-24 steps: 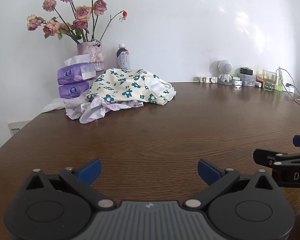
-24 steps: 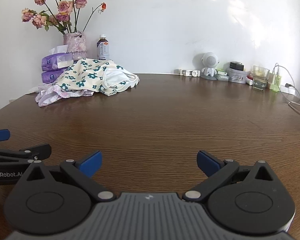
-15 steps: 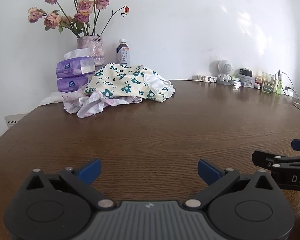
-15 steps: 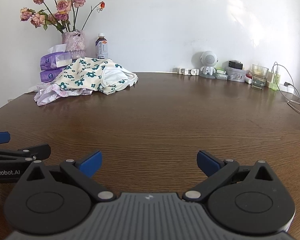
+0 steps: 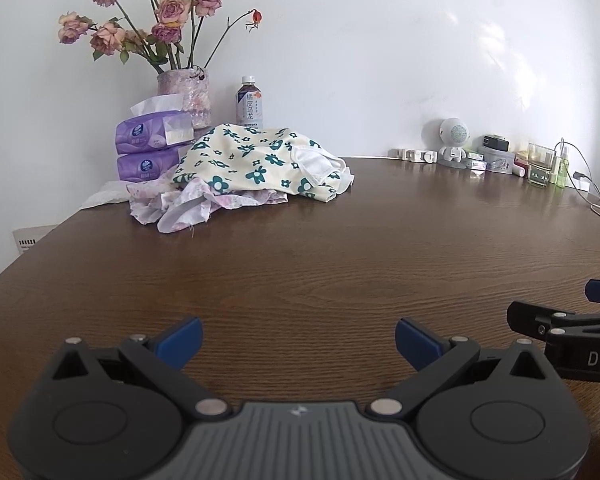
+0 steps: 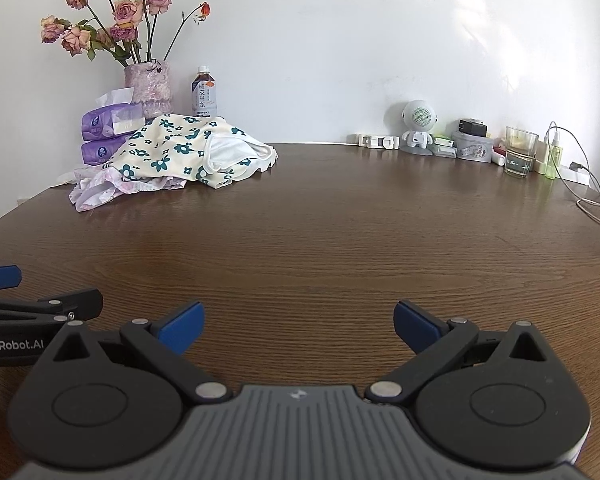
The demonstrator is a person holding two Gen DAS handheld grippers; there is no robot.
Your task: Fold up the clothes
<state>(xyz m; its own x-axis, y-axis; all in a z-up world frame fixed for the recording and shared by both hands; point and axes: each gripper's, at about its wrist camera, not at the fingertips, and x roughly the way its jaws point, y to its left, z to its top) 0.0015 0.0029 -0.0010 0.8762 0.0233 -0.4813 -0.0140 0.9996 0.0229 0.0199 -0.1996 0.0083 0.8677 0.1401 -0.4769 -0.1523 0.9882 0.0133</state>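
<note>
Brown wood-grain counter [image 5: 300, 248] against a white wall; both claws are hovering low over its bare near area.

The left claw [image 5: 298, 340] is standing released, blue fingertips [image 5: 180, 340] spread wide and gripping nothing. The right claw [image 6: 299, 322] is likewise standing released and empty, just beside the left one. The clothes are lying in a crumpled heap at the far left of the counter, well apart from both claws: a cream garment with green flowers [image 5: 260, 160] is resting on top of a pale pink floral garment [image 5: 188, 206]. Behind the heap, two purple tissue packs [image 5: 152, 148], a vase of dried roses [image 5: 185, 96] and a drink bottle [image 5: 250, 102] are standing near the wall.
</note>
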